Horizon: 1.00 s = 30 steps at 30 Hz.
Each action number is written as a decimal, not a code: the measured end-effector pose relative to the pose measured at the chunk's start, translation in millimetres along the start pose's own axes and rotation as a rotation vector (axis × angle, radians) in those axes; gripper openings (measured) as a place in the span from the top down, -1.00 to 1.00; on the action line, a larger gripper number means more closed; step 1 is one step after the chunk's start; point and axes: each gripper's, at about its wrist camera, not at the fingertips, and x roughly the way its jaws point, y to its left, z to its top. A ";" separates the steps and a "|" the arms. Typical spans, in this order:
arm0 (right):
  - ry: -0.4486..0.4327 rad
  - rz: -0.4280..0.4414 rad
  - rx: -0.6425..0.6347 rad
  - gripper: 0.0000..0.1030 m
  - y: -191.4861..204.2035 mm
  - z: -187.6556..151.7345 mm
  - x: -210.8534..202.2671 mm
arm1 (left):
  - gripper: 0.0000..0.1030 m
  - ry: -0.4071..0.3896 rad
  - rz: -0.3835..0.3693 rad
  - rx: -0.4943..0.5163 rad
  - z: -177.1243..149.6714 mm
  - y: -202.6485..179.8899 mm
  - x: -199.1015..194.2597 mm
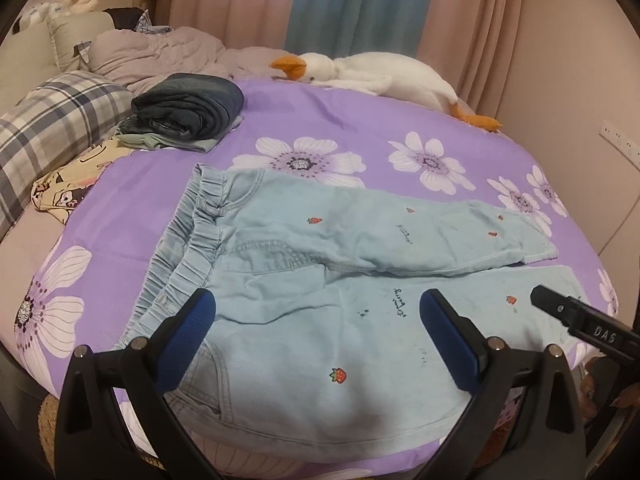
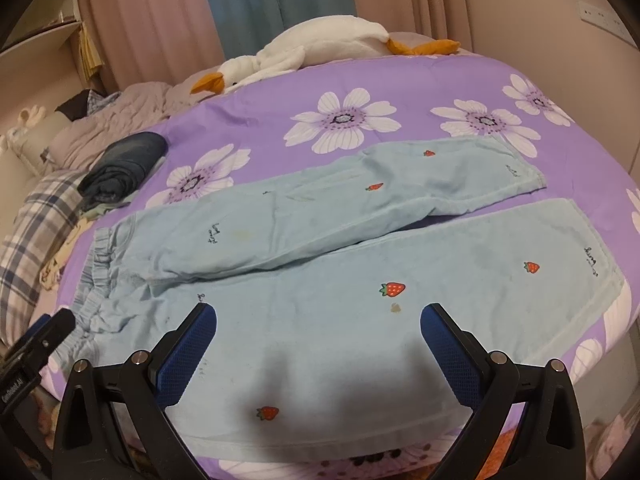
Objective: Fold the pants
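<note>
pants (image 1: 320, 320) | light blue, strawberry-printed, elastic waist | laid flat, unfolded, legs slightly parted | spread on purple flowered bedspread (image 1: 360, 120), near its front edge

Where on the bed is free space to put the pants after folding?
Bare purple bedspread lies between the light blue pants and the white goose plush. The left side is crowded: folded dark jeans on other clothes, and a plaid pillow. Both grippers, left and right, hover open over the pants.

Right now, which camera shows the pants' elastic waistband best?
The left wrist view: the elastic waistband sits near and its gathers show whole. The right wrist view shows it small at the left edge, partly behind the left gripper.
</note>
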 end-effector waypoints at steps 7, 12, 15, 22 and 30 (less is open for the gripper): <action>0.013 -0.011 -0.003 -0.99 0.5 -1.0 3.7 | -0.97 0.078 -0.050 -0.070 0.4 8.9 6.1; 0.018 -0.017 -0.004 -0.99 0.7 -0.7 3.8 | -0.96 0.087 -0.046 -0.072 0.9 9.9 4.3; 0.021 -0.024 0.005 -0.99 0.1 -1.3 4.3 | -0.96 0.098 -0.054 -0.080 0.4 11.6 5.4; 0.030 -0.028 0.018 -0.99 -2.4 -1.1 6.9 | -0.96 0.110 -0.060 -0.088 0.6 14.0 6.7; 0.035 -0.030 0.024 -0.99 -2.7 -0.4 7.8 | -0.89 0.116 -0.066 -0.104 1.1 17.6 6.9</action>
